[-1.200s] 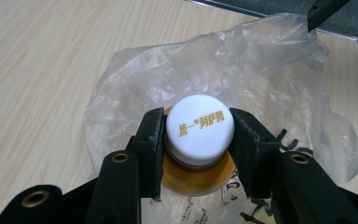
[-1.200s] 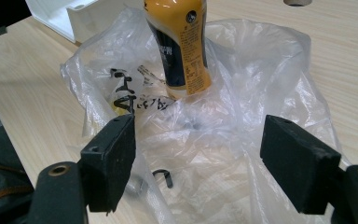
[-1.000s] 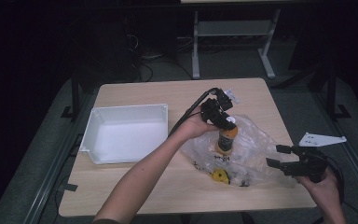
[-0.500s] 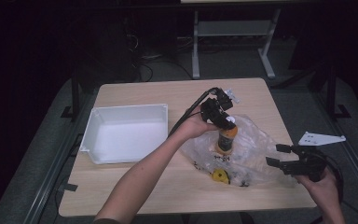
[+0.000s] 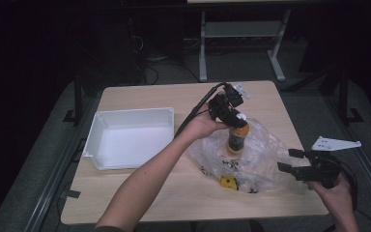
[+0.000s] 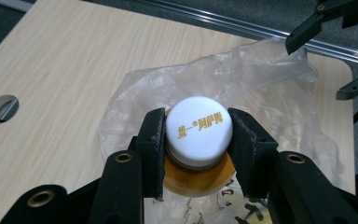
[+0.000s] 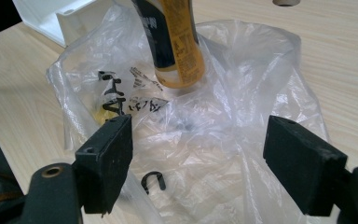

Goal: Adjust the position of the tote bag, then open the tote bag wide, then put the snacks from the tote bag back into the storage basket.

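Note:
An amber bottle (image 5: 235, 139) with a white cap (image 6: 199, 131) hangs upright over a crumpled clear plastic bag (image 5: 251, 159) on the wooden table. My left gripper (image 5: 235, 119) is shut on the cap, its pads (image 6: 154, 140) pressing both sides. In the right gripper view the bottle's base (image 7: 179, 65) sits just above the bag's mouth (image 7: 205, 130). My right gripper (image 5: 292, 160) stands open at the bag's right edge, its jaws wide apart with only bag film between them (image 7: 196, 154). A small yellow object (image 5: 227, 181) lies inside the bag near the front.
A white empty tray (image 5: 101, 145) sits on the left half of the table (image 5: 140, 193). A round hole (image 6: 0, 108) is cut in the tabletop. A grey three-cornered plate (image 5: 335, 143) lies past the table's right edge. Metal frame legs (image 5: 241, 34) stand behind the table.
My left gripper has lifted the bottle slightly upward out of the bag. The right gripper has stayed where it was.

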### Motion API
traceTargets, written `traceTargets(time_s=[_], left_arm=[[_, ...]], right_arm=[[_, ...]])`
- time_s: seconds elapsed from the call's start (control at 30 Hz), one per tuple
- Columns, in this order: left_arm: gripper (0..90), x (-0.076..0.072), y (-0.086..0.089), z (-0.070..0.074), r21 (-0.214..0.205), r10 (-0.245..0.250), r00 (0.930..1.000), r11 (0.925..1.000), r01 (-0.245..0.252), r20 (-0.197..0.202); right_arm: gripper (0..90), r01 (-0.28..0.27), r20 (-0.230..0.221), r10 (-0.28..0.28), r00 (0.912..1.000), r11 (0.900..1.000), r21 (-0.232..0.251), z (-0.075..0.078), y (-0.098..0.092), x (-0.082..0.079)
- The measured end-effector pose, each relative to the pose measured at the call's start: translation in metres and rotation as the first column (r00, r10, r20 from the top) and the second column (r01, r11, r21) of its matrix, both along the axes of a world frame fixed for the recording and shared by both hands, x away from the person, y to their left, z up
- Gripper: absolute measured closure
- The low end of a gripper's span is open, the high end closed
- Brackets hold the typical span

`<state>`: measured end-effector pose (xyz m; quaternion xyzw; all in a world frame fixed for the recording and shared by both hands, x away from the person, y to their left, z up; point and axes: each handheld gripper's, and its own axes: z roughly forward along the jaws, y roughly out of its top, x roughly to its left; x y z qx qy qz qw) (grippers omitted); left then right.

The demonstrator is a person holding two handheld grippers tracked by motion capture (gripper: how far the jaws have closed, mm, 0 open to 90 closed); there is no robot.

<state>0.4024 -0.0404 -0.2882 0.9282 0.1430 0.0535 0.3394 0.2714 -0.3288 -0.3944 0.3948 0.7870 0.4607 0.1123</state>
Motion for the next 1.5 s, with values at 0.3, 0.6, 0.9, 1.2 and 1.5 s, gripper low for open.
traceTargets(time_s=[0.3, 0.6, 0.9, 1.2, 1.5], left_arm=[[59.0, -0.007, 0.006, 0.016, -0.009, 0.001, 0.9999, 1.0, -0.001, 0.014], [59.1, -0.012, 0.016, 0.034, -0.033, 0.002, 0.9995, 0.9994, -0.001, 0.032], [59.1, -0.017, 0.029, 0.048, -0.041, 0.013, 0.999, 0.9991, -0.012, 0.043], [59.1, -0.019, 0.049, 0.059, -0.034, 0.034, 0.9978, 0.9989, -0.032, 0.057], [59.1, -0.021, 0.069, 0.067, -0.016, 0.05, 0.996, 0.9987, -0.049, 0.074]], right_arm=[[22.9, 0.013, 0.001, -0.013, 0.9999, 0.9999, 0.003, 0.0, -0.003, -0.002], [22.2, 0.008, -0.003, -0.008, 1.0, 1.0, -0.004, -0.001, 0.002, 0.0], [21.3, 0.011, -0.012, -0.011, 0.9999, 0.9999, -0.011, -0.002, 0.003, 0.001], [20.8, 0.01, -0.004, -0.011, 0.9999, 0.9998, -0.018, -0.001, 0.005, 0.002], [20.2, 0.018, -0.005, -0.018, 0.9998, 0.9995, -0.024, -0.001, 0.006, 0.002]])
